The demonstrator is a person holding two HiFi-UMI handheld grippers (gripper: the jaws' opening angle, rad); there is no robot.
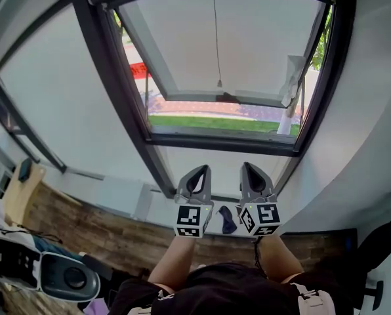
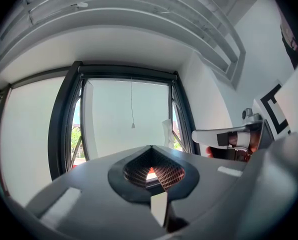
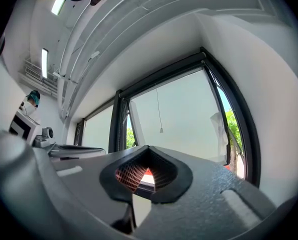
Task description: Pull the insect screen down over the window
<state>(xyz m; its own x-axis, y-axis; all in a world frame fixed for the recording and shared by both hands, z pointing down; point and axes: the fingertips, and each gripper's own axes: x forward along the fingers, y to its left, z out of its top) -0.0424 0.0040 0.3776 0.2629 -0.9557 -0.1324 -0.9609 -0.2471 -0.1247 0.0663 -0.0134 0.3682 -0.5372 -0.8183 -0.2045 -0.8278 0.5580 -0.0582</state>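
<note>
Screen cord (image 1: 218, 83) well beyond left hand-held gripper (image 1: 203, 169), right hand-held gripper (image 1: 247, 167); both closed, empty.

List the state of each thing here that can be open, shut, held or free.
Left gripper: shut, empty, pointed toward the window.
Right gripper: shut, empty, close beside the left one.
Pull cord: hangs straight and free; nothing grips it.
Window sash: appears swung open outward.
Insect screen: none shows over the opening; seemingly not pulled down yet.
</note>
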